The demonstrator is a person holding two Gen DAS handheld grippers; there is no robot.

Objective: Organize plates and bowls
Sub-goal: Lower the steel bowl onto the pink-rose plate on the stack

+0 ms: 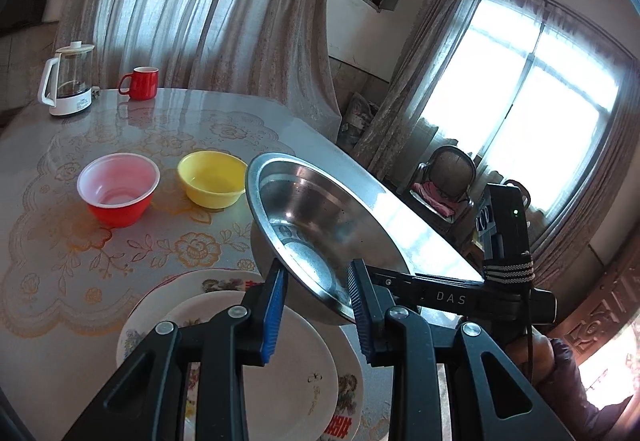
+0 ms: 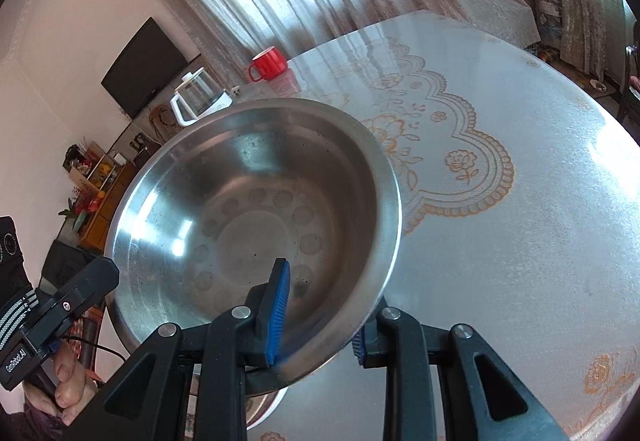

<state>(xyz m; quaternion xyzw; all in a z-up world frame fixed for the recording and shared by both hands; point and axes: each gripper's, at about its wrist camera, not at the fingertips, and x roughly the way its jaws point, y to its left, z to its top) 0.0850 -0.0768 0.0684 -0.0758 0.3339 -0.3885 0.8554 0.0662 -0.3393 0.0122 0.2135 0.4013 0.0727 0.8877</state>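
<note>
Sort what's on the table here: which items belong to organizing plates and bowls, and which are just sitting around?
Part of the job: steel bowl gripped by both grippers, left gripper, right gripper; red bowl; yellow bowl; white plate stacked on the floral plate.

Just lying about: red mug; glass kettle.

Bright window [image 1: 532, 89] glare, fisheye warping
</note>
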